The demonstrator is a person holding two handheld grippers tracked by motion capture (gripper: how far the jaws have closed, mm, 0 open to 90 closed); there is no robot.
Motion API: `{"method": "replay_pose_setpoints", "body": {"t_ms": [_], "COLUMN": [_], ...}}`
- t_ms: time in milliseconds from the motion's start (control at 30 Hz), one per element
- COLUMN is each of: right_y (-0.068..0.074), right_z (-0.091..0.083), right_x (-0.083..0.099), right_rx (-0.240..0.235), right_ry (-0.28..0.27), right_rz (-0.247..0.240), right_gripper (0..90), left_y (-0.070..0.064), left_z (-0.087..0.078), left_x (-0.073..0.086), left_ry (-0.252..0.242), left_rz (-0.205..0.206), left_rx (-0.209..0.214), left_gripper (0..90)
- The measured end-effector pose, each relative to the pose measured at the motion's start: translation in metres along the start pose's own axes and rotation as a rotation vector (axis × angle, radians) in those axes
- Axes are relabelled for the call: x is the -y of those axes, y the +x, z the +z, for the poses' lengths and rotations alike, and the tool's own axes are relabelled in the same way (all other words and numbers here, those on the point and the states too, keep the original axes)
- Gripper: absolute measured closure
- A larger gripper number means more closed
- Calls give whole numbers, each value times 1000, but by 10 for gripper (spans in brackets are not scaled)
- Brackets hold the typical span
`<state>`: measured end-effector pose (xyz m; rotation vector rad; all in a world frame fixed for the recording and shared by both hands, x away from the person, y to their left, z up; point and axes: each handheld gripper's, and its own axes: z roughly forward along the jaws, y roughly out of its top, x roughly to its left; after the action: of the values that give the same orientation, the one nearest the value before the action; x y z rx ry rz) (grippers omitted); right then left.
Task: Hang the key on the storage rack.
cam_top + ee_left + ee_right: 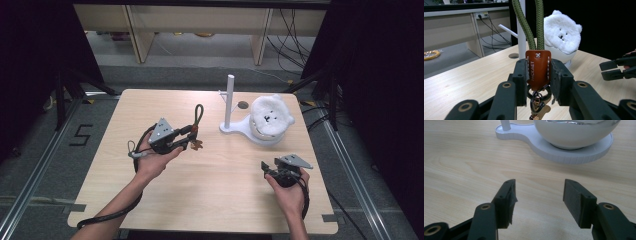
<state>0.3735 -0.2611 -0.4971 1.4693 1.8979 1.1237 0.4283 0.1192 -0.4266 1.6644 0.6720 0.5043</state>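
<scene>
My left gripper (191, 137) (538, 75) is shut on the brown leather tab (538, 69) of a keychain, held above the table's left half. The keychain's olive green cord loop (199, 115) (532, 27) stands upright above the jaws, and its metal rings and clasp (537, 101) hang below them. A white stand (229, 102) with an upright post, a side peg and a round dish stands at the back centre. A white plush bear (270, 117) (562, 31) sits in the dish (574, 135). My right gripper (266, 167) (539, 195) is open low over the table's front right, pointing at the stand's base.
The light wooden table (210, 195) has a small round hole (243, 105) near the stand. Black cables trail from both grippers over the front edge. Shelving and floor cables lie beyond the far edge, and dark frames flank the table.
</scene>
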Motion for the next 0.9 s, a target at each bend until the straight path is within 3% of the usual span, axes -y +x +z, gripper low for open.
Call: {"method": "replay_pose_setpoints", "body": {"t_ms": [467, 900], "right_y": [-3, -4], "right_z": [-1, -4], "right_x": [0, 0], "right_rx": [9, 25], "right_ry": [-11, 2], "right_rz": [-14, 1], "right_gripper": [447, 443], "left_y": [-2, 2], "left_z": [11, 20], "left_x": [-7, -15], "left_ry": [5, 3], "left_rz": [7, 0], "left_rx": [11, 11], "left_gripper": [676, 675]}}
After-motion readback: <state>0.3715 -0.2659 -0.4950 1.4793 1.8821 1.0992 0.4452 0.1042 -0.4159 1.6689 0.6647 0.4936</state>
